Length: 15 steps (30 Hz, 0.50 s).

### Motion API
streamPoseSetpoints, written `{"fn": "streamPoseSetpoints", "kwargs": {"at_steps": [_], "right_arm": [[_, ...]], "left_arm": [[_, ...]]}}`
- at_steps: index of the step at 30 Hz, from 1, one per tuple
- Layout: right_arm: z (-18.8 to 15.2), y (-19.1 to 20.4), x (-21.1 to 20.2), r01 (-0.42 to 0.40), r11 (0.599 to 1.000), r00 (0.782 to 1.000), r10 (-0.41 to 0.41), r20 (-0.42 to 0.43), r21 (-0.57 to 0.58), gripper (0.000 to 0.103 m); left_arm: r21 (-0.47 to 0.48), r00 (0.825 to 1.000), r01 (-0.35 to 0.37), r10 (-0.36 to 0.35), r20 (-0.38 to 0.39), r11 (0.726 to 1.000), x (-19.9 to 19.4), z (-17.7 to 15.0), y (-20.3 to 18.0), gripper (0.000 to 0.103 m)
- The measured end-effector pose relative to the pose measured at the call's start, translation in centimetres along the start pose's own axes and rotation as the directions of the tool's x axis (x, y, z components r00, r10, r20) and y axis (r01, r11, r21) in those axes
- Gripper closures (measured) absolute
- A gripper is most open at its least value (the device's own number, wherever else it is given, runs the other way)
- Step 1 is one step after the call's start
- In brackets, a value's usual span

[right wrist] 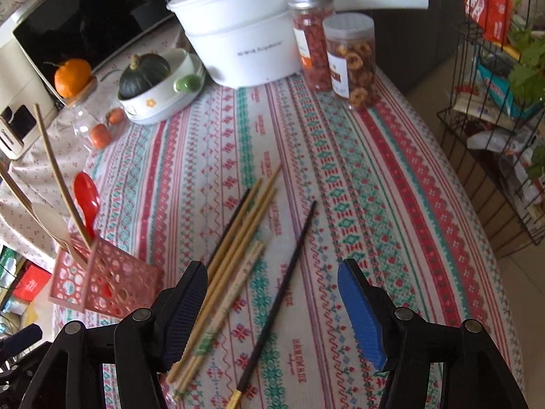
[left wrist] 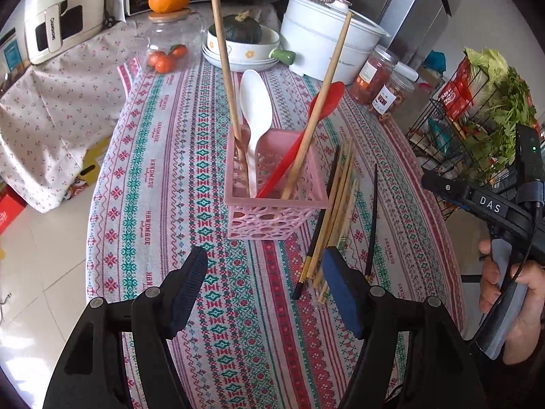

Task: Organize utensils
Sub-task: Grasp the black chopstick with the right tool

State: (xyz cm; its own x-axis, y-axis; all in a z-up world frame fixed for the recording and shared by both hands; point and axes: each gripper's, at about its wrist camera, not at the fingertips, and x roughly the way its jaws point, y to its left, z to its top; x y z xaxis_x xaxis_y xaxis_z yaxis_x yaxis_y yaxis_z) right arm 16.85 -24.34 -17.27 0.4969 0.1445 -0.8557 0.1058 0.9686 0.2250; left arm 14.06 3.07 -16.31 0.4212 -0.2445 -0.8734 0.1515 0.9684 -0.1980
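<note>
A pink perforated basket (left wrist: 272, 201) stands mid-table. It holds a white spoon (left wrist: 255, 102), a red spoon (left wrist: 325, 102) and two wooden chopsticks (left wrist: 223, 58). Loose wooden chopsticks (left wrist: 337, 204) and black chopsticks (left wrist: 373, 211) lie right of it. My left gripper (left wrist: 265, 266) is open and empty, in front of the basket. My right gripper (right wrist: 272, 283) is open and empty, above the loose wooden chopsticks (right wrist: 238, 238) and a black chopstick (right wrist: 289, 266). The basket (right wrist: 102, 283) is to its left.
A white pot (right wrist: 245, 34), two snack jars (right wrist: 351, 58), a bowl with a green squash (right wrist: 150, 75) and a glass jar with oranges (left wrist: 170, 51) stand at the table's far end. A wire rack (right wrist: 494, 102) with groceries stands right of the table.
</note>
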Motion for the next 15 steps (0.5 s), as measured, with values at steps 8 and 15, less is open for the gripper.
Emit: {"fn": "streamPoseSetpoints", "kwargs": {"at_steps": [8, 15], "right_arm": [[-0.2, -0.9, 5.7, 0.067, 0.997, 0.985, -0.072, -0.153, -0.042, 0.034], [1.2, -0.7, 8.7, 0.092, 0.994, 0.977, -0.102, -0.186, -0.059, 0.037]], "left_arm": [[0.078, 0.999, -0.006, 0.01, -0.042, 0.997, 1.5, -0.8, -2.0, 0.031], [0.117, 0.998, -0.012, 0.018, -0.052, 0.993, 1.9, -1.0, -2.3, 0.031]]}}
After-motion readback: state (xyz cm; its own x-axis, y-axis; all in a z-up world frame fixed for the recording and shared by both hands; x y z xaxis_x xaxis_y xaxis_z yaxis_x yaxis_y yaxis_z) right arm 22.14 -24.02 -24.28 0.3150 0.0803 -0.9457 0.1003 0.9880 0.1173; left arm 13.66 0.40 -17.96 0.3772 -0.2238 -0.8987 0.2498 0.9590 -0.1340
